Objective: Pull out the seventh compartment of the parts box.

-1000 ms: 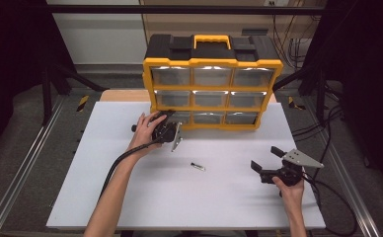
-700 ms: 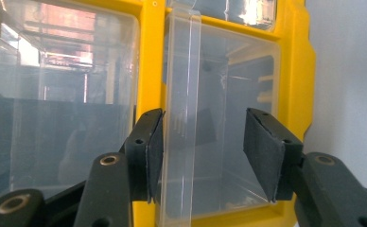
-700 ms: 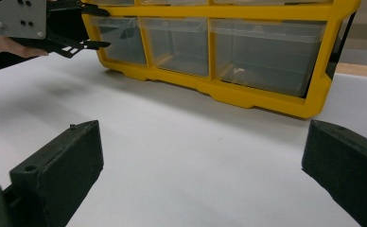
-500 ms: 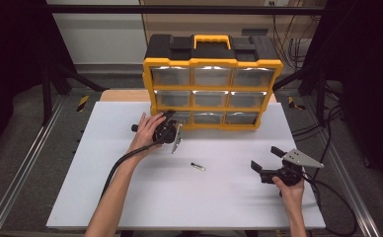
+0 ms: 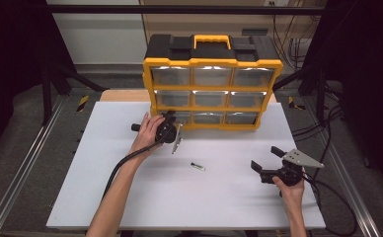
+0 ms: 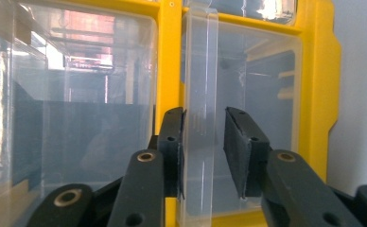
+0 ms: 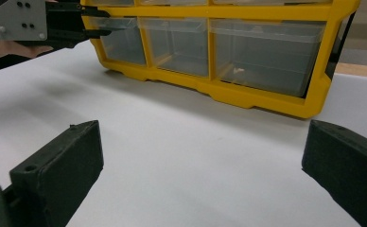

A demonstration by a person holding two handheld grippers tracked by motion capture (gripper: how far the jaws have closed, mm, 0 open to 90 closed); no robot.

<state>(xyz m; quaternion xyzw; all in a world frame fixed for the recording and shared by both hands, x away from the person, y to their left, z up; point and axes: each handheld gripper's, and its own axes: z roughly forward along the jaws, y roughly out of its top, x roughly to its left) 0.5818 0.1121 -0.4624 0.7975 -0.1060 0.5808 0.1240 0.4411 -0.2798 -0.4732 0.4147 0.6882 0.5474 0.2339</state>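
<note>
High view
- Left claw (image 5: 172, 127): at the cabinet's (image 5: 212, 79) bottom-left drawer (image 5: 177, 117), on its front; the nearer hand by far.
- Right claw (image 5: 267, 164): low on the counter (image 5: 130, 197), well apart from the cabinet, idle.
- Small part (image 5: 197, 167): loose on the counter between both claws.

Left gripper view
- Drawer pull (image 6: 199, 71): clear tab dead ahead, long axis running away up the frame.
- Jaws: have just been closing, the pull between them; near pad touching, far pad a sliver off; not yet clenched.

Right gripper view
- Jaws: spread wide, holding nothing; cabinet ahead.
</note>
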